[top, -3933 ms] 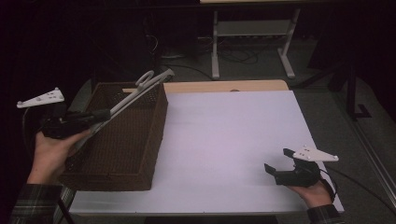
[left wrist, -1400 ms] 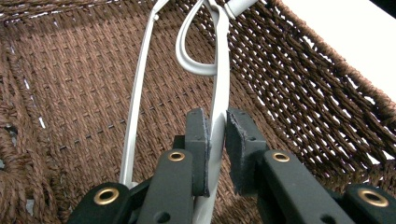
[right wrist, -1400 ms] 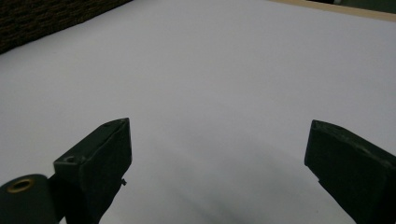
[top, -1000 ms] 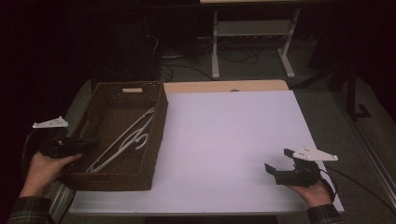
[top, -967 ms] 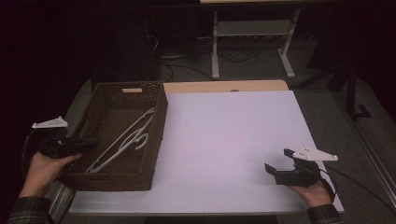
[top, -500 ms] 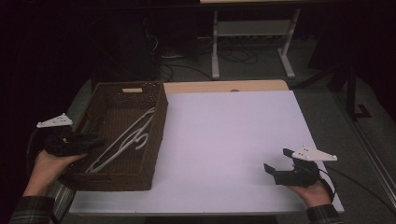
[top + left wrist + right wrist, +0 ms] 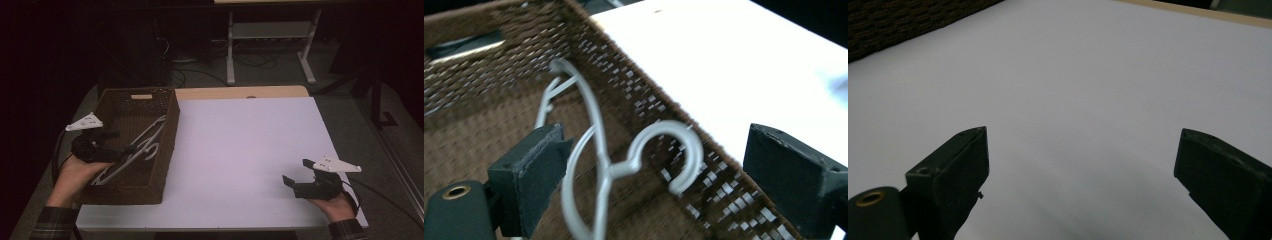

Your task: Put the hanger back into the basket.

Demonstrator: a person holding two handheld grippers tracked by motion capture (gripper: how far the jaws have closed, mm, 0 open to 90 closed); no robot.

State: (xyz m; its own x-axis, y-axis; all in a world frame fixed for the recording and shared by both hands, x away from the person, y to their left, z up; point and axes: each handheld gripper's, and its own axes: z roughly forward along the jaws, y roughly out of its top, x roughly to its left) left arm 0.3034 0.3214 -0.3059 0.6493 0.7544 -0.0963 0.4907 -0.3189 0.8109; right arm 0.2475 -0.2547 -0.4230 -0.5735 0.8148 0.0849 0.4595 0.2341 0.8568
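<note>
A grey-white clothes hanger [image 7: 135,150] lies inside the dark brown wicker basket [image 7: 167,145] at the table's left. In the left gripper view the hanger's hook [image 7: 664,150] rests against the basket's right wall. My left gripper [image 7: 112,145] hovers over the basket's left rim; its jaws have just been opening and stand wide, with the hanger [image 7: 589,170] lying loose below and between them. My right gripper [image 7: 297,177] rests near the table's front right, open over the bare white tabletop [image 7: 1073,90], nothing between its jaws.
The white table surface [image 7: 240,145] stretches from the basket to the right edge. A strip of wooden tabletop [image 7: 235,92] runs along the far side. A metal stand [image 7: 270,35] and cables sit on the floor beyond the table.
The left gripper let go of the hanger, opened wide, and moved right and slightly up over the basket's rim. The hanger lies in the basket. The right gripper stayed put.
</note>
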